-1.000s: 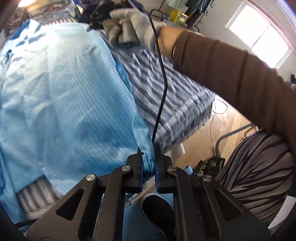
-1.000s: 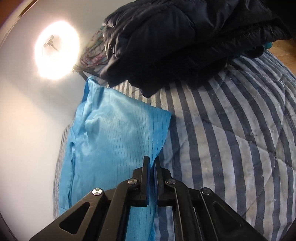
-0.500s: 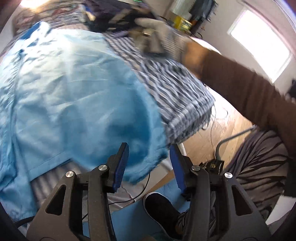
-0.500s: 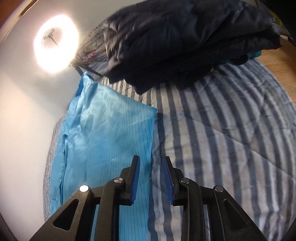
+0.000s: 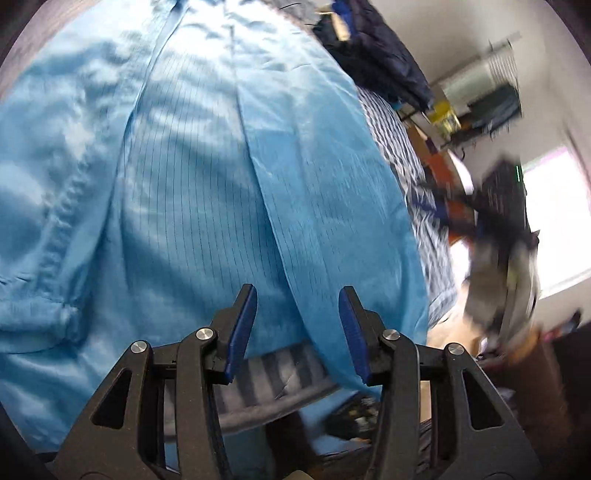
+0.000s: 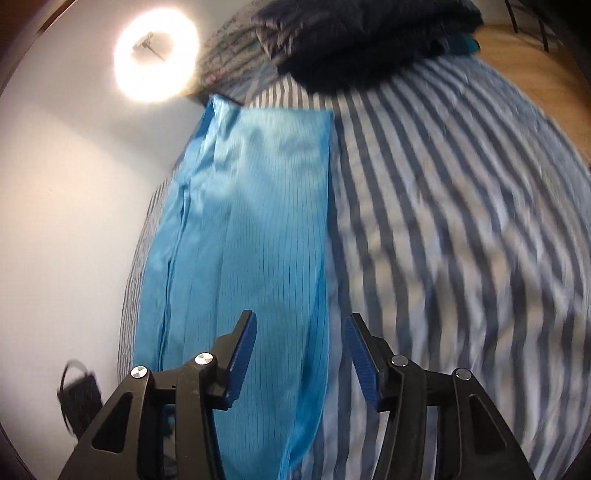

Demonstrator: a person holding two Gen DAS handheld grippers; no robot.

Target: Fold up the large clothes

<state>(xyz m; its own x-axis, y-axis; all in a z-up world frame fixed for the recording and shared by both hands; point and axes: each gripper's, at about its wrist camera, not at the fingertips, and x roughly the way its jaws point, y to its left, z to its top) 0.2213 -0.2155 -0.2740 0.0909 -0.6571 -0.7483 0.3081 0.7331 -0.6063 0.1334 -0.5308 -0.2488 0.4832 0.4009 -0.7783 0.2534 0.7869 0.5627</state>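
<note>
A bed under one striped quilt (image 6: 461, 229), one blue garment (image 6: 255, 221) spread flat on it.
One dark jacket (image 6: 362, 33) lies beyond. Two grippers hover over the cloth: left gripper (image 5: 297, 325) parted, gripping nothing; right gripper (image 6: 300, 347) opening, nothing pinched between its pads.

Garment (image 6: 251, 229) on bedspread (image 6: 461, 240); jacket (image 6: 369, 33) apparently behind, on bedspread.

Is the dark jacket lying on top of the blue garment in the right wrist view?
No, the dark jacket lies on the striped bedspread, apart from the blue garment.
</note>
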